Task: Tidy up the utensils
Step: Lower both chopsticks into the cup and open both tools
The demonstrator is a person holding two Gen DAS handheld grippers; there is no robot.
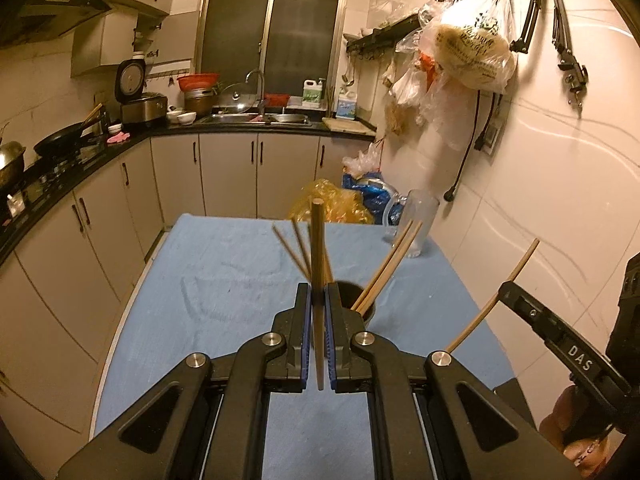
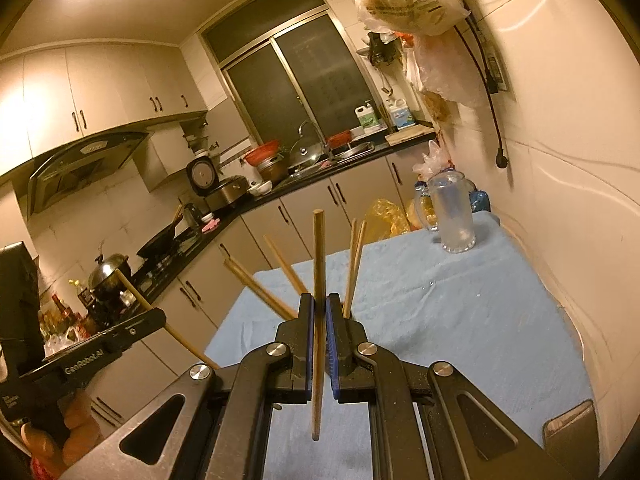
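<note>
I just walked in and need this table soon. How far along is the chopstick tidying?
Partly done. Several chopsticks already stand in the dark holder on the blue cloth. In hand: the left tongs grip one chopstick upright, and the right tongs grip another. Left: both still need a place. No loose chopsticks show on the cloth; the clear pitcher looks empty.

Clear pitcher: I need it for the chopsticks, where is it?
The clear pitcher stands at the blue table's far right corner, by the white wall, beyond the dark chopstick cup.
</note>
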